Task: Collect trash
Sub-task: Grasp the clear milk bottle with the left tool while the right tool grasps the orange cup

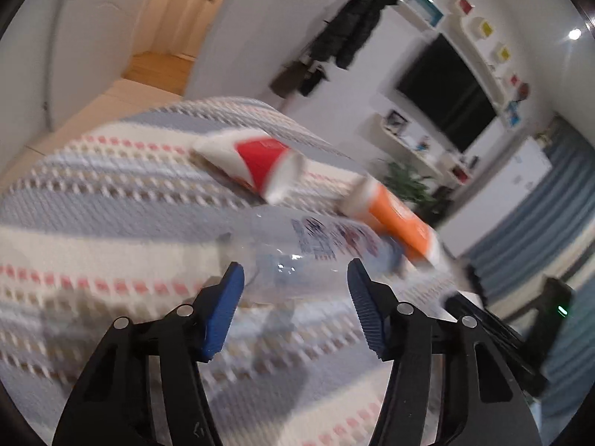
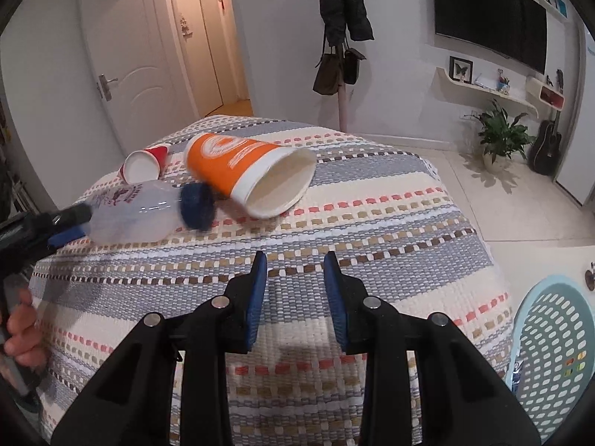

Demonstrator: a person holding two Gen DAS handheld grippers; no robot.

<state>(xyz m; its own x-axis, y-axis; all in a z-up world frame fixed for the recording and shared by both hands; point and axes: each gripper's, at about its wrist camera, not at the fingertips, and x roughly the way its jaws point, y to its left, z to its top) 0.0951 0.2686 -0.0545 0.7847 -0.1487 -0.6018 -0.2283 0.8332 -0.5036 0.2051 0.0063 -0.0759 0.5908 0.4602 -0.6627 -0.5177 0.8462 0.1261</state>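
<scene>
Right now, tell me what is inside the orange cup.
The orange cup lies on its side on the striped bedspread, mouth toward the right wrist camera. Its visible inner wall is bare and cream-coloured; the bottom, deeper in, is out of sight.

1. A bed is covered by a woven bedspread [image 2: 334, 223] striped in grey, cream, coral and brown.
2. An orange paper cup [image 2: 245, 171] and a red paper cup [image 2: 147, 161] are laid on their sides on it.
3. A clear plastic bottle [image 2: 134, 212] with a blue cap is seen beside them.
</scene>
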